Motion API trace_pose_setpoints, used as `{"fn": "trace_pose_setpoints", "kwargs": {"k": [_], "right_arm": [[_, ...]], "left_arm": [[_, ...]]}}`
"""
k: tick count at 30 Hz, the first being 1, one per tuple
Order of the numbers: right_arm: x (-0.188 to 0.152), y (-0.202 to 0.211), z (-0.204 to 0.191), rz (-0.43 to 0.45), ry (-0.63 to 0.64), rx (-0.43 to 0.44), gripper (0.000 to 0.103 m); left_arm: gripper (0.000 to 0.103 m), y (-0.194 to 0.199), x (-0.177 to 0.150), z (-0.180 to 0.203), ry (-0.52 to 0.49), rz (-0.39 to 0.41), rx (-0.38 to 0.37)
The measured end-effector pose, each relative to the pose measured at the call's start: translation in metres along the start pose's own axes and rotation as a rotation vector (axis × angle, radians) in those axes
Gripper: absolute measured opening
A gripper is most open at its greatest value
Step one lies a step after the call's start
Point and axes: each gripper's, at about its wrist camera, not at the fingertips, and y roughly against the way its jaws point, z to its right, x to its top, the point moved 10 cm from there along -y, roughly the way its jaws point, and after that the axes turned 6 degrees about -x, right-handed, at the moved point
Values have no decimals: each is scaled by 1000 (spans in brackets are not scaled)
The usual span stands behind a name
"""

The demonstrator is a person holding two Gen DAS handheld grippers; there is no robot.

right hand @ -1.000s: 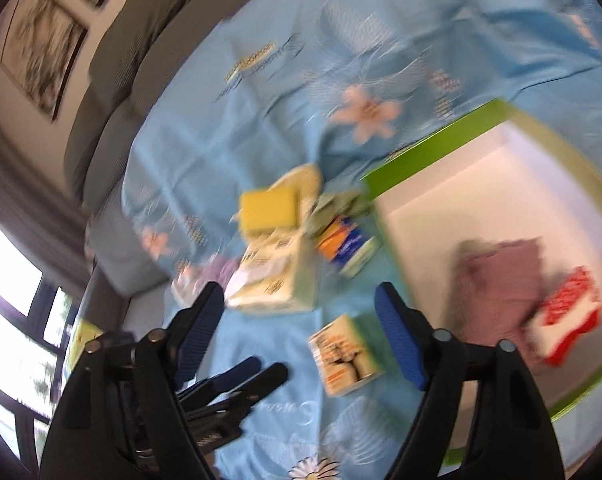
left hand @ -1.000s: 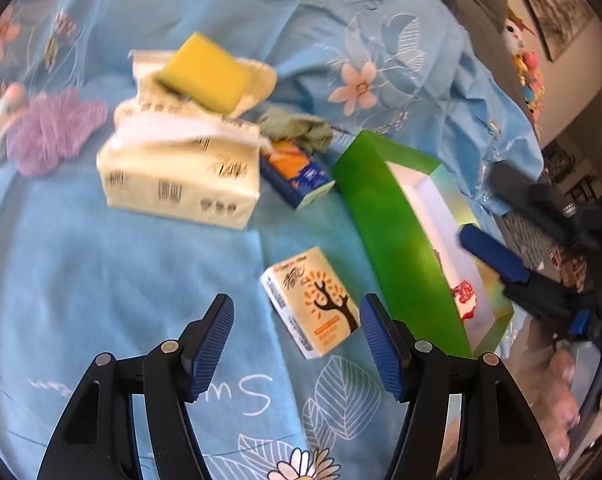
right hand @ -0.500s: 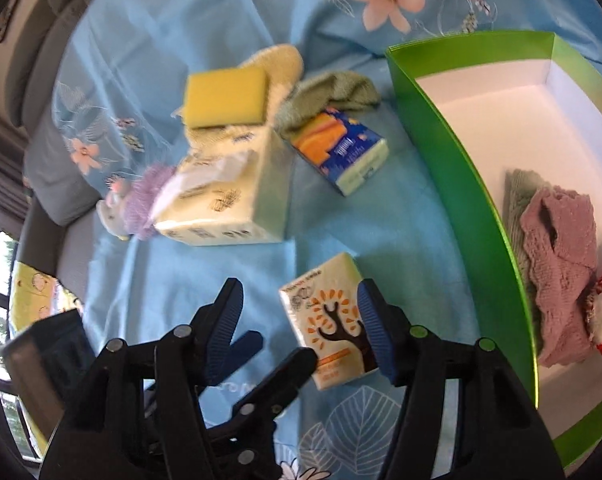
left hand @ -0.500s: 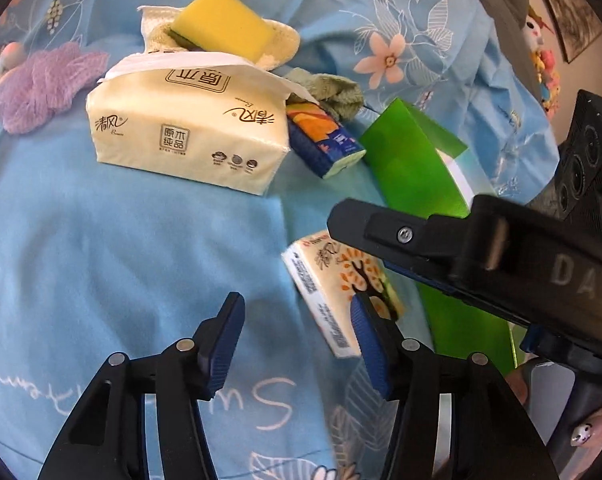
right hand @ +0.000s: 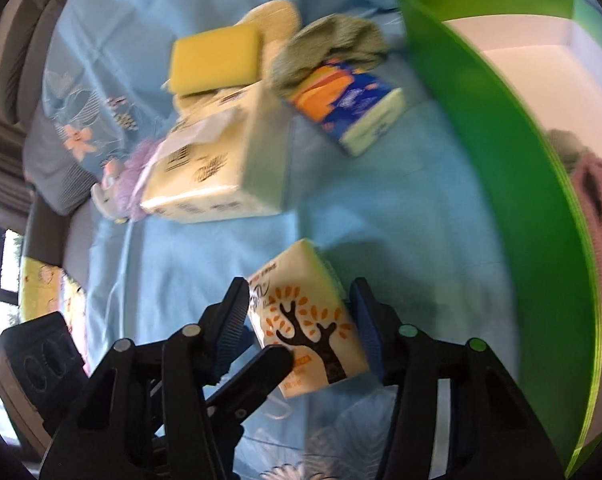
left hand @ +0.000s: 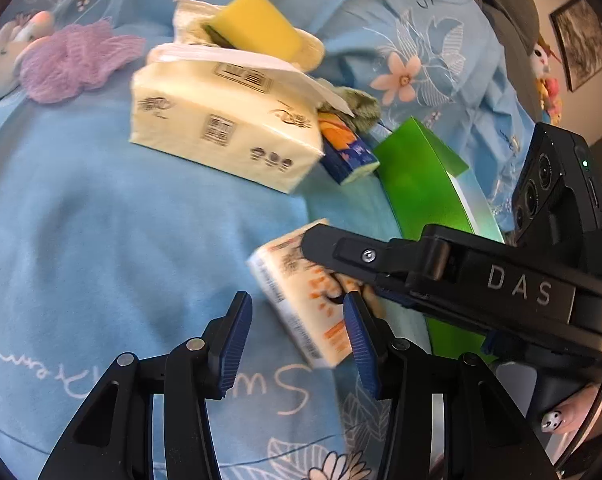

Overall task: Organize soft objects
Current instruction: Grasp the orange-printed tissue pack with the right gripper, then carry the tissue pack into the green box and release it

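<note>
The jaws of the right gripper point(right hand: 299, 322) are closing around the small tissue pack point(right hand: 305, 316) at lower centre, probably to lift it into the green box point(right hand: 497, 128), while the left gripper point(left hand: 297, 340) narrows on nothing.

The left wrist view looks steeply down along its own hand-held gripper point(left hand: 297, 340) onto a blue flowered sheet point(left hand: 101, 220), close to the surface. The right wrist view looks down from its own hand-held gripper point(right hand: 301, 320), nearer still and blurred. Both share the small tissue pack point(left hand: 301, 300) point(right hand: 305, 312), the large tissue pack point(left hand: 221, 128) point(right hand: 217, 160), the yellow sponge point(left hand: 257, 20) point(right hand: 217, 60) and the green box point(left hand: 417, 184) point(right hand: 501, 160). Each view catches the other device at its edge, on the right in the left view and at lower left in the right view
</note>
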Motion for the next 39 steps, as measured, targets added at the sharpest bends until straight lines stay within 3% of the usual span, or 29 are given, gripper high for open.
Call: {"fn": "trace_pose_setpoints", "kwargs": {"k": [5,15,21,24,29,39], "right_arm": [[-10,-12,-33,-50,31,85,48],[-23,-21,-69,-103,61,179,49],[-28,-31,-79,-122,89,155,50],[-27,-35,-80,-115,92,141,49],[-24,-30,-83,-72,134,109,38],[-10,-3,-97,69,158,114,38]], "left_arm": [[49,11,3,-15,-12,17,73],[49,30,15,-43,36,41,107],[49,27,13,-50,42,28,126],[48,27,13,-47,18,31,140],[47,35,16,-41,-25,59,158],[47,53,29,-28,-74,133,138]]}}
